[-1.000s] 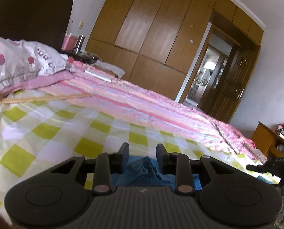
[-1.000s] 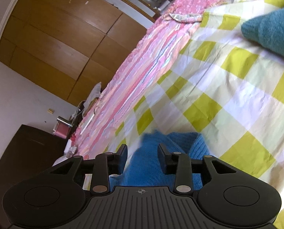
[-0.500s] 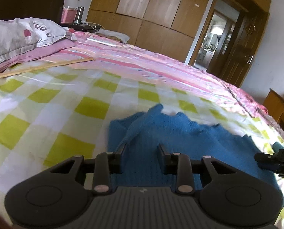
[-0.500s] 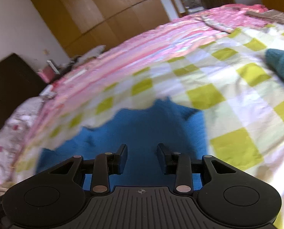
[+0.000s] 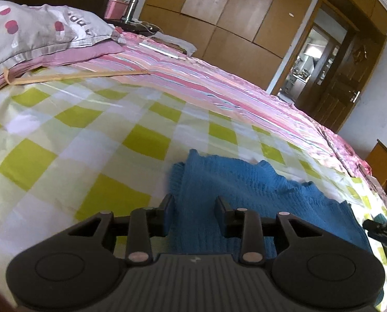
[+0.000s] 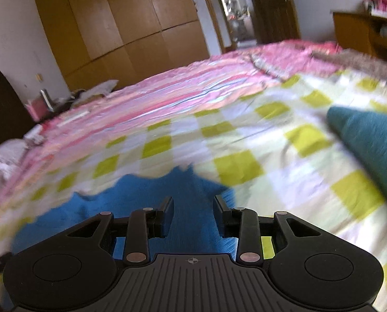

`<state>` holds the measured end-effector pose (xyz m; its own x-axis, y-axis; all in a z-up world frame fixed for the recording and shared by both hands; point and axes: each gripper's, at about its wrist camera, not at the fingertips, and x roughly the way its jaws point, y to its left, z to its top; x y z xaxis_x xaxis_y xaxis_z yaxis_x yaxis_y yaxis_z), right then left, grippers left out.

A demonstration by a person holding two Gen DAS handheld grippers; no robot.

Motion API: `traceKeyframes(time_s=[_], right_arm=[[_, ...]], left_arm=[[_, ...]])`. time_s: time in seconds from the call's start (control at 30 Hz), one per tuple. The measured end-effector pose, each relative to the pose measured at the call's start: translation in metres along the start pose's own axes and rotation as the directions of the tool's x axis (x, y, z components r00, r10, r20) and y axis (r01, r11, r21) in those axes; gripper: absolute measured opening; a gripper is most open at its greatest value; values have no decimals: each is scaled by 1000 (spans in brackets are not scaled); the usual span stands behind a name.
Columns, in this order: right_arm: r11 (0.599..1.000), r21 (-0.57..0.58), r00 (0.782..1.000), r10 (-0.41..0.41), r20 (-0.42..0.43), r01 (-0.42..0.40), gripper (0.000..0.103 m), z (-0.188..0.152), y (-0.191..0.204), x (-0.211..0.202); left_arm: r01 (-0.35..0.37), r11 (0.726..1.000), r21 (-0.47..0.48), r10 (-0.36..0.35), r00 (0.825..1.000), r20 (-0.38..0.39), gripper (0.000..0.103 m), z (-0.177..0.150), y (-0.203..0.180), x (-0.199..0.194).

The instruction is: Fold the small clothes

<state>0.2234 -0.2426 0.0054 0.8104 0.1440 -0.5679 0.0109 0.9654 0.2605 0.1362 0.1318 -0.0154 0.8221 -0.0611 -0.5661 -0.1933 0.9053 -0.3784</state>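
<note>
One blue knitted sweater (image 5: 235, 189) lies spread under both grippers, its cloth between each pair of parted jaws. The left gripper (image 5: 194, 202) stands narrowly apart; the right gripper (image 6: 193, 205) is opening. One teal folded garment (image 6: 370, 140) lies right of it.

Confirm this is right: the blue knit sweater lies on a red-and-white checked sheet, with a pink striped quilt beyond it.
Not quite: the sheet is yellow-green and white checked, not red. The left wrist view shows the blue knit sweater on it, with the pink striped quilt beyond.

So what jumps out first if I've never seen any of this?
The bright blue knit garment, spread on the green-and-white checked bedsheet, right in front of both pairs of black fingers. Behind runs a pink striped cover, then a wall of wooden wardrobe doors. A darker teal cloth lies to the right.
</note>
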Motion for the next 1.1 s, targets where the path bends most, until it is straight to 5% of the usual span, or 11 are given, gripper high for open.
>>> traceKeyframes(time_s=[0.23,0.3,0.37,0.43,0.77,0.9,1.1], right_arm=[[998,-66,997,-6,-78,1,34,4,7,28],[998,-69,994,-21,-104,14,28,5,6,34],[998,-65,994,-25,-105,18,10,5,3,32],[999,-46,995,-10,-102,6,7,5,-1,26],[999,47,1000,16,-7,-15,6,15,-19,-4],[996,84,997,-22,-75,29,6,8,-29,15],[997,-46,991,-67,-112,62,12,4,-14,21]], left_arm=[[8,997,73,-9,1000,8,40,-3,-12,-2],[14,997,79,-15,1000,7,41,-3,-13,-2],[18,997,79,-19,1000,8,41,-3,-14,-2],[22,996,85,-23,1000,14,41,-3,-16,-4],[48,985,165,-57,997,47,46,-7,-33,-14],[21,984,178,-20,1000,-8,47,-12,-34,-8],[-27,991,131,31,999,-29,47,-18,-34,-17]])
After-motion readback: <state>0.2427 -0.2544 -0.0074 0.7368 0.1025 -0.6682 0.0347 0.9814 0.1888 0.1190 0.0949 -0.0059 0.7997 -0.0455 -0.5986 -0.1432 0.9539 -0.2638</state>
